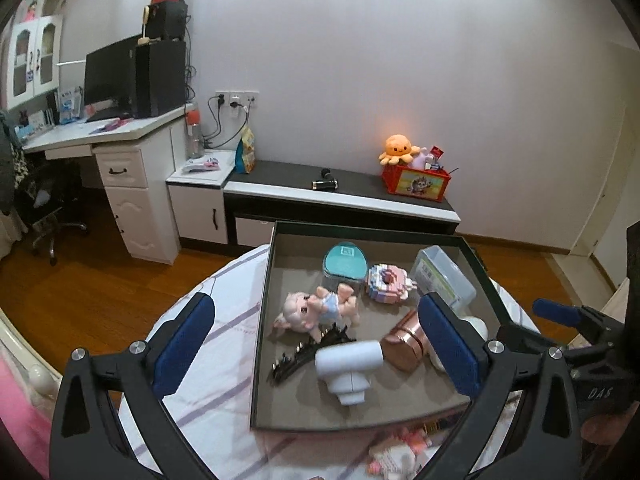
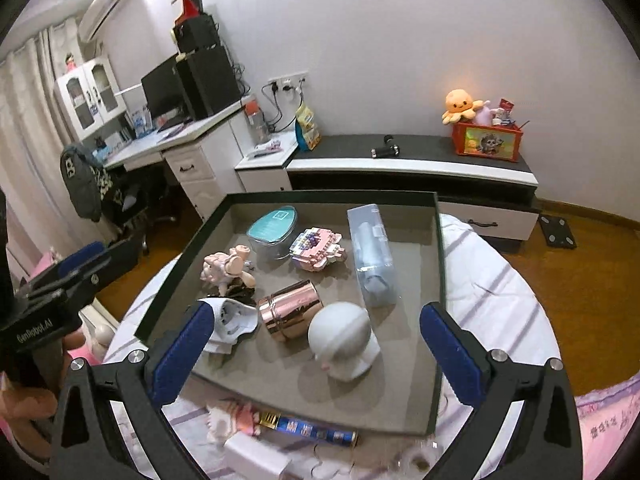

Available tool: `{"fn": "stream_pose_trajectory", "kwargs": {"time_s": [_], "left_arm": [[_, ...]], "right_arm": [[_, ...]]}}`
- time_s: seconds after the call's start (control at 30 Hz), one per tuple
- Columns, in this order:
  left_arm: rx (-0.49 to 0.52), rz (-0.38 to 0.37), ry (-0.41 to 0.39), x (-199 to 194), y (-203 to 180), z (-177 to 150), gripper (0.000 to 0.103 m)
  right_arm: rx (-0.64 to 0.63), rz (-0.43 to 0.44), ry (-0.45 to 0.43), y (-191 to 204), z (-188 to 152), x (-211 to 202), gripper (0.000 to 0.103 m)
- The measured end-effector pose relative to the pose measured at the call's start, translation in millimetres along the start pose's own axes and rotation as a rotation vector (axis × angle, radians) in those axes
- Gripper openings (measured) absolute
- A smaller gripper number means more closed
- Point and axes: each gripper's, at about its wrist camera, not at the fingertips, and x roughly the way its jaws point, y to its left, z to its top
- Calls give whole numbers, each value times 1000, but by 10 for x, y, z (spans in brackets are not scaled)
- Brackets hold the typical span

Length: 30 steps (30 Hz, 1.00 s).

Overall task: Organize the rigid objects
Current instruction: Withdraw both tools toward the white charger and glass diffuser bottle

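A shallow dark tray [image 1: 262, 320] [image 2: 438, 264] lies on the white striped bed cover. It holds a pink doll [image 1: 316, 310] [image 2: 226, 266], teal case [image 1: 345, 264] [image 2: 272, 228], pink block figure [image 1: 387, 284] [image 2: 316, 248], clear box [image 1: 442, 276] [image 2: 372, 256], rose-gold tin [image 1: 404, 340] [image 2: 290, 316], white round toy [image 2: 344, 340], white plug adapter [image 1: 347, 364] [image 2: 232, 318] and black hair clip [image 1: 298, 356]. My left gripper [image 1: 316, 348] is open and empty over the tray's near left. My right gripper [image 2: 316, 352] is open and empty over the near edge.
A blue tube [image 2: 308, 428], a pink toy [image 2: 236, 416] [image 1: 400, 444] and a white box [image 2: 256, 460] lie on the bed in front of the tray. A low cabinet [image 1: 340, 196] with a red toy box [image 1: 416, 182], a desk [image 1: 100, 132] and wood floor lie beyond.
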Motion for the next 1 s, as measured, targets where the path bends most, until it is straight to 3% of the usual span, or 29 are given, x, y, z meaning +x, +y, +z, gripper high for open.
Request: {"fn": "stream_pose_trajectory", "kwargs": {"time_s": [0.33, 0.53, 0.67, 1.0], "left_arm": [[11, 30, -44, -592, -95, -228, 103], [4, 56, -80, -940, -144, -475, 103], [-5, 56, -82, -1098, -158, -709, 103], [42, -39, -10, -1151, -303, -1127, 103]], "right_arm": [[36, -24, -102, 74, -274, -650, 103], [51, -88, -179, 128, -554, -1065, 103], [58, -137, -183, 122, -746, -1231, 103], [115, -217, -155, 146, -1117, -1385, 103]]}}
